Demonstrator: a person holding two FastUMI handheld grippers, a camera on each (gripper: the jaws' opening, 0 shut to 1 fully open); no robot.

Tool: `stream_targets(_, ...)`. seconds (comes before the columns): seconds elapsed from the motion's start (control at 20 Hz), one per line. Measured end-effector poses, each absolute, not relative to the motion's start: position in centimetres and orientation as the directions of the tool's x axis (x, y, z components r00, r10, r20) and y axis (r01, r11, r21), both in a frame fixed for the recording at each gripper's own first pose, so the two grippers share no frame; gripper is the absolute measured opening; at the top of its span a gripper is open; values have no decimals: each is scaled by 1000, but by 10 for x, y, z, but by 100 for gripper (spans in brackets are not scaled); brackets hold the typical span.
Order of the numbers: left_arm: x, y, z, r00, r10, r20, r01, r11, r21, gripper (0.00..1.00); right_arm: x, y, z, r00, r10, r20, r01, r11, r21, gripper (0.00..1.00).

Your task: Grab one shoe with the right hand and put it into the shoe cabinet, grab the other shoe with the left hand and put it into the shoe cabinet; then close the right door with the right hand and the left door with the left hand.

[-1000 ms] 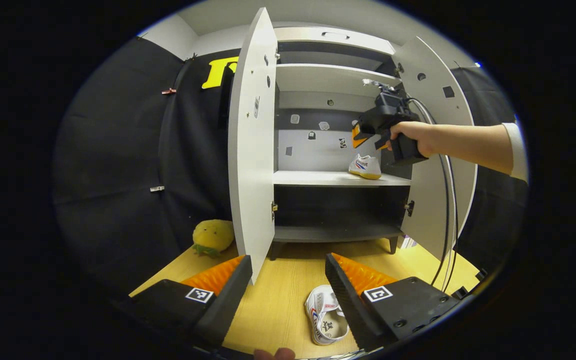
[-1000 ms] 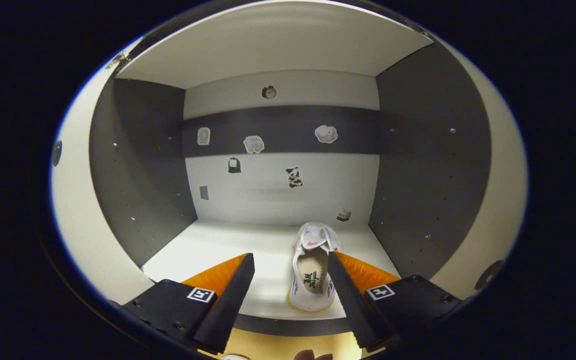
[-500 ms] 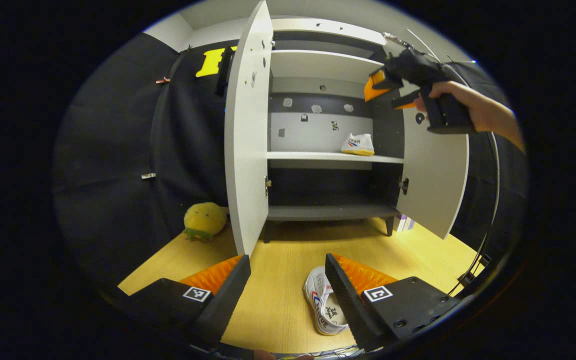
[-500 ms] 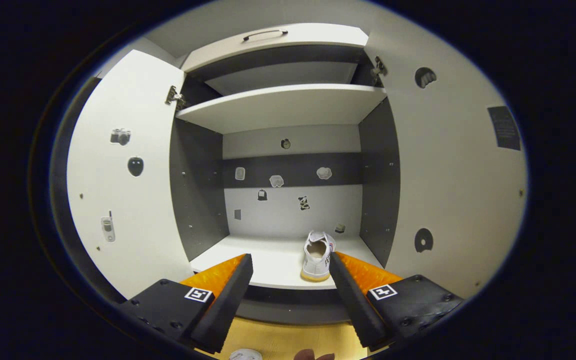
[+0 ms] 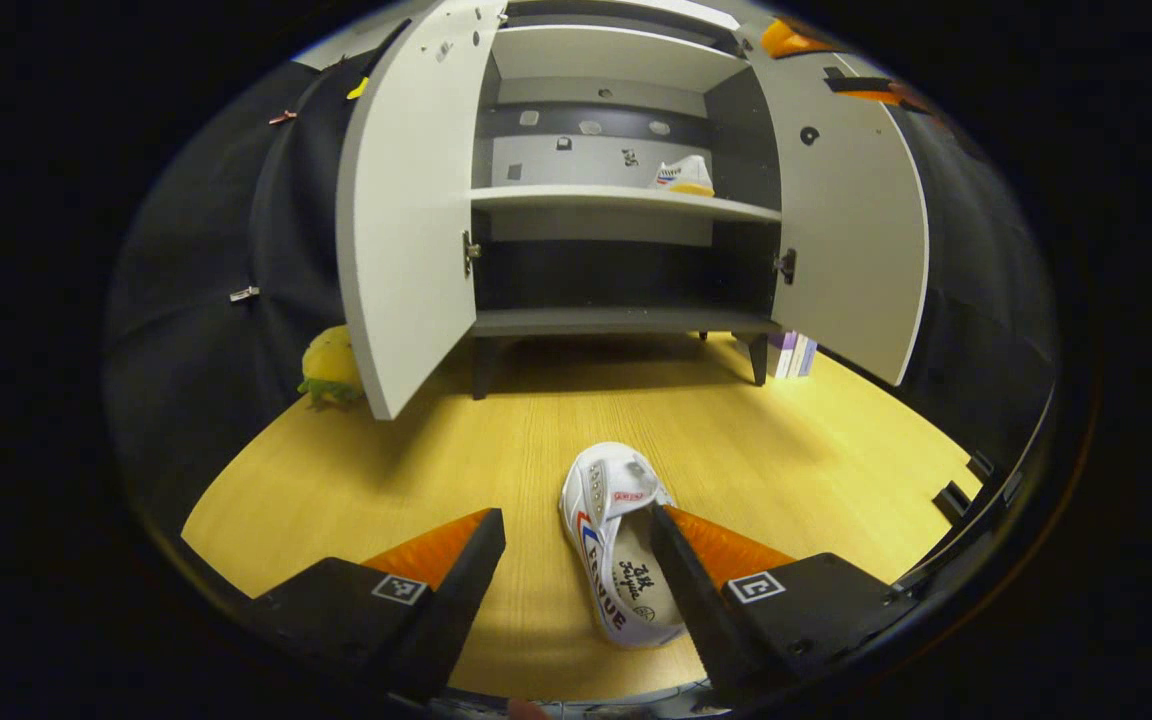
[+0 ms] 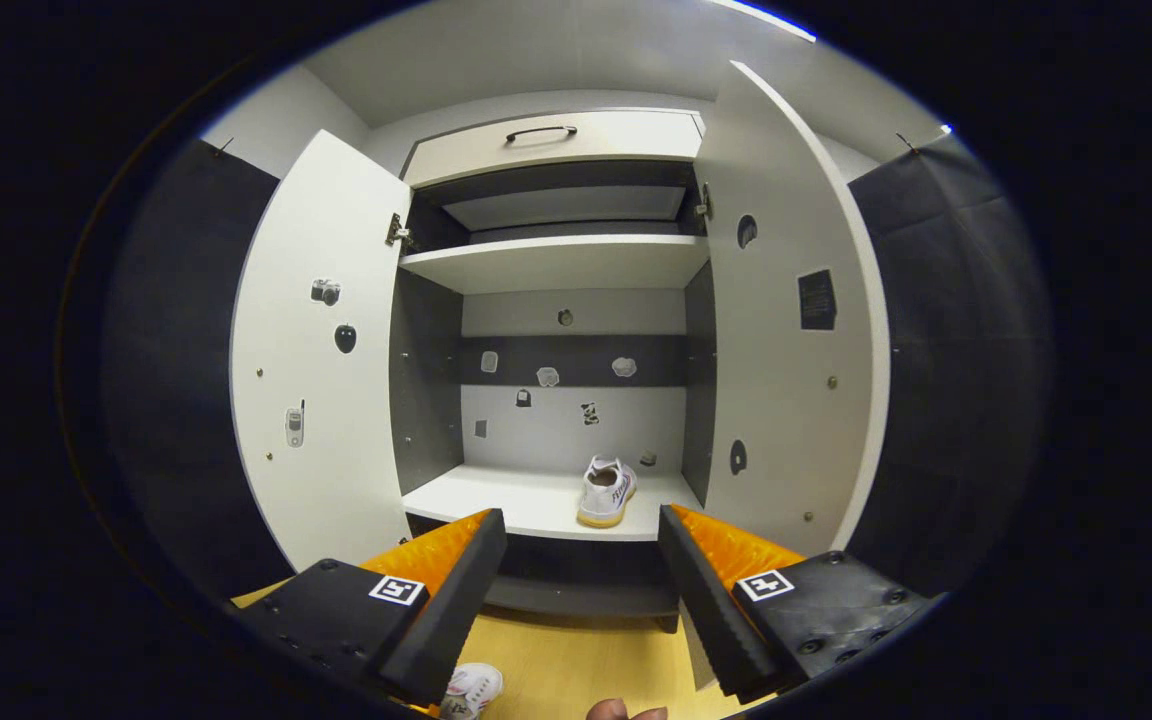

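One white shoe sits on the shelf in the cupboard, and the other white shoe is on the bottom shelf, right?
Not quite. The other white sneaker lies on the yellow wooden floor, as the left gripper view shows. The first white sneaker is on the white middle shelf.

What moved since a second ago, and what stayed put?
The right tongs backed out of the shoe cabinet, open and empty. The left tongs dropped toward the shoe on the floor, open, not gripping it. The shoe on the shelf and both open doors stayed as they were.

Recording booth, black cloth wall (image 5: 206, 250); shoe cabinet (image 5: 626, 195)
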State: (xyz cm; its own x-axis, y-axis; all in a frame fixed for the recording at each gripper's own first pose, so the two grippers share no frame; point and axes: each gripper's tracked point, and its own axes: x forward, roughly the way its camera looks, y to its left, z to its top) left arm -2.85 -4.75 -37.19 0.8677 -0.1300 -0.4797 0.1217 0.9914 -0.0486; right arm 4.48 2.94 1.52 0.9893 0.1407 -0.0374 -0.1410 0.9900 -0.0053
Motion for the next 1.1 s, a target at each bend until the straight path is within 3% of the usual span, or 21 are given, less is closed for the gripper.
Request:
stream_targets(0.5, 22, -60, -428, 838, -125, -531, 164, 986, 27, 67, 18, -32, 20, 997, 39, -61, -40, 999, -20, 98)
stream_targets(0.65, 38, -61, -439, 831, -115, -545, 162, 986, 40, 48, 17, -39, 23, 998, 27, -64, -28, 999, -14, 98)
stream_targets(0.9, 53, -55, -449, 825, -84, -559, 134, 990, 50, 36, 14, -43, 28, 998, 18, -55, -19, 1000, -16, 98)
stream_targets(1.1, 53, -51, -449, 813, -75, -577, 146, 986, 77, 17, 14, -44, 21, 997, 10, -80, -8, 1000, 14, 97)
